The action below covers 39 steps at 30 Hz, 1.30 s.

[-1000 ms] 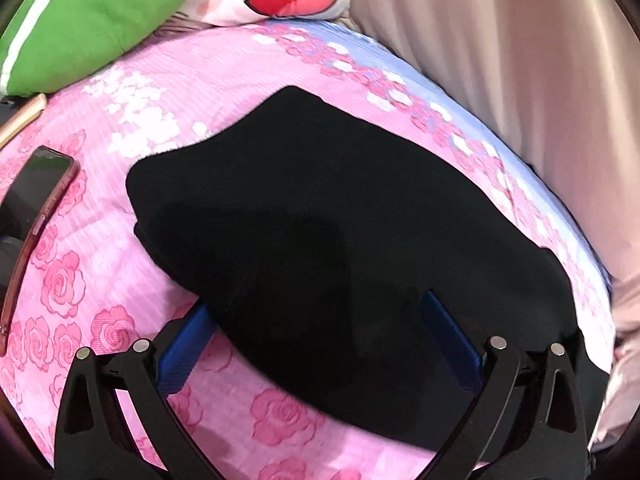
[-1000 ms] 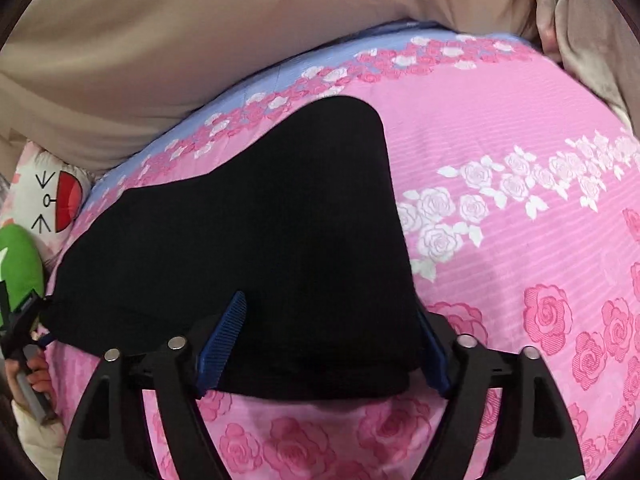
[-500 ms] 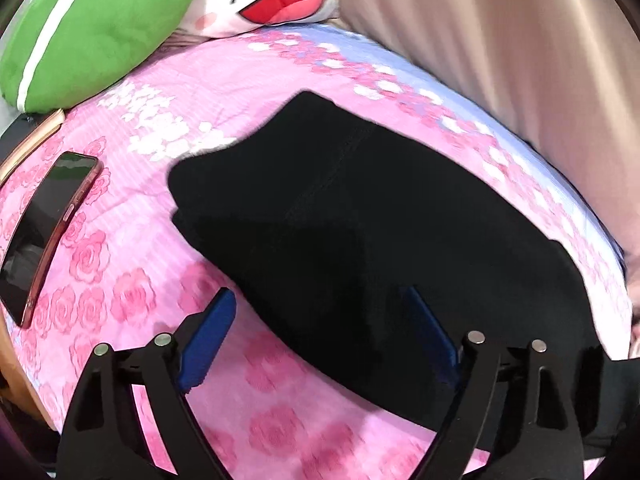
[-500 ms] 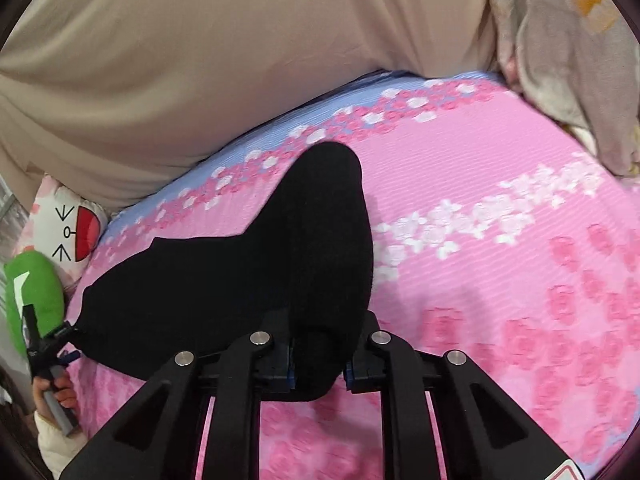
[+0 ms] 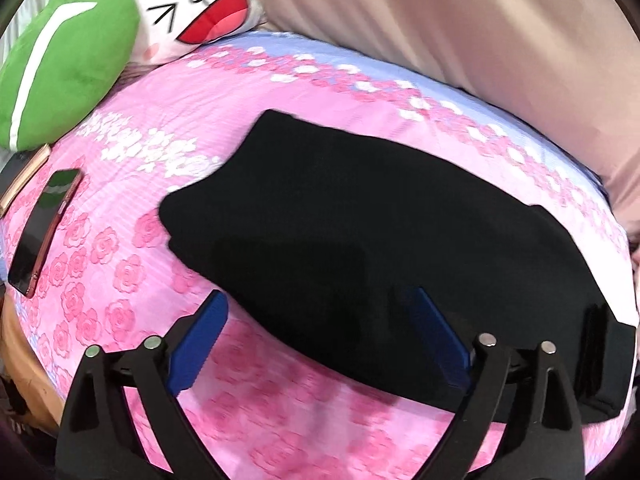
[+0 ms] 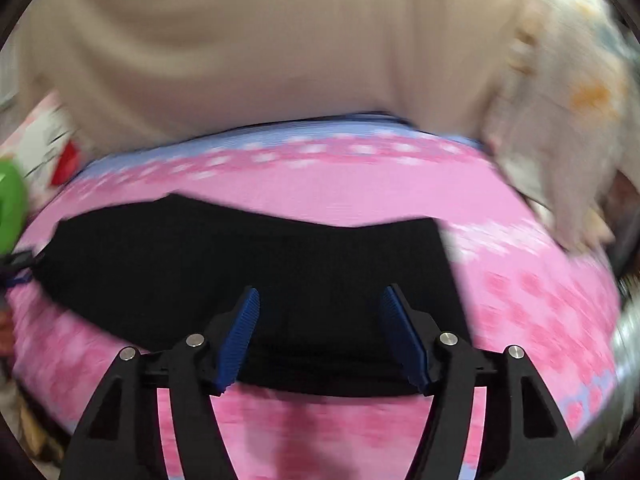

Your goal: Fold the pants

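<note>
The black pants (image 5: 360, 232) lie flat on the pink rose-print bed sheet (image 5: 132, 264), stretched from left to right. My left gripper (image 5: 320, 312) is open, its blue pads (image 5: 200, 336) straddling the near edge of the pants without gripping. In the right wrist view the pants (image 6: 248, 264) lie as a long dark band. My right gripper (image 6: 320, 304) is open just above their near edge, with blue pads (image 6: 240, 336) apart and nothing between them. The right wrist view is blurred by motion.
A green pillow (image 5: 60, 60) and a white cartoon-face pillow (image 5: 200, 8) sit at the head of the bed. A phone (image 5: 40, 232) lies on the sheet at the left. A beige curtain (image 5: 480, 40) hangs behind the bed. A pale floral blanket (image 6: 568, 120) sits at the right.
My right gripper was shut on a bunched part of the pants half a second ago; now it is open and the pants lie flat. My left gripper has drawn back slightly, still open.
</note>
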### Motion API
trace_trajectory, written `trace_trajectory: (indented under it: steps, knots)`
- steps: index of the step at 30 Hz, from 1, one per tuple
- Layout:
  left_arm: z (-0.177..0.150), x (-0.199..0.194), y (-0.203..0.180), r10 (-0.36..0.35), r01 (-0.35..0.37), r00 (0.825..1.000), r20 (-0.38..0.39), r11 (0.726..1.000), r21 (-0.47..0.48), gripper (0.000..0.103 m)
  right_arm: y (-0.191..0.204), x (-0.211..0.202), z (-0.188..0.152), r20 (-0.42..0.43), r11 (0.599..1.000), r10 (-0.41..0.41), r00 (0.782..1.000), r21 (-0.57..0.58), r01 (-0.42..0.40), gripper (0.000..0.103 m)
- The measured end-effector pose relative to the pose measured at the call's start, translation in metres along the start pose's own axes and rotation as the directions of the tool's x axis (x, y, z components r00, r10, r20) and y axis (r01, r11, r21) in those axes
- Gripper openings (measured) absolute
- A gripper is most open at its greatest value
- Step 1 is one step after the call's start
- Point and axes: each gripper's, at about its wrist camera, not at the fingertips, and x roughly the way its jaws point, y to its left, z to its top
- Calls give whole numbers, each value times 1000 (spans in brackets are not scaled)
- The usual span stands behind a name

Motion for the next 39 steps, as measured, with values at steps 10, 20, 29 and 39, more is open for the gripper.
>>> trace_trajectory:
  steps: [10,20,29,39]
  knots:
    - [-22,-5,-41,-11,14,1000,-15,988,155,97,72,89,-6,-153,987,30,988,-153,-53,46]
    - [-21,6,-33,16,-12,1000,-23,987,160,97,96,73,38,-90,977,190,978,-85,-197,15]
    - [-18,13,-13,35,-30,999,-36,991,130,97,115,84,32,-107,972,214,971,-78,-223,36]
    - [-4,16,26,13,-13,999,-34,1000,5,97,111,68,11,-149,965,154,977,-189,-181,62]
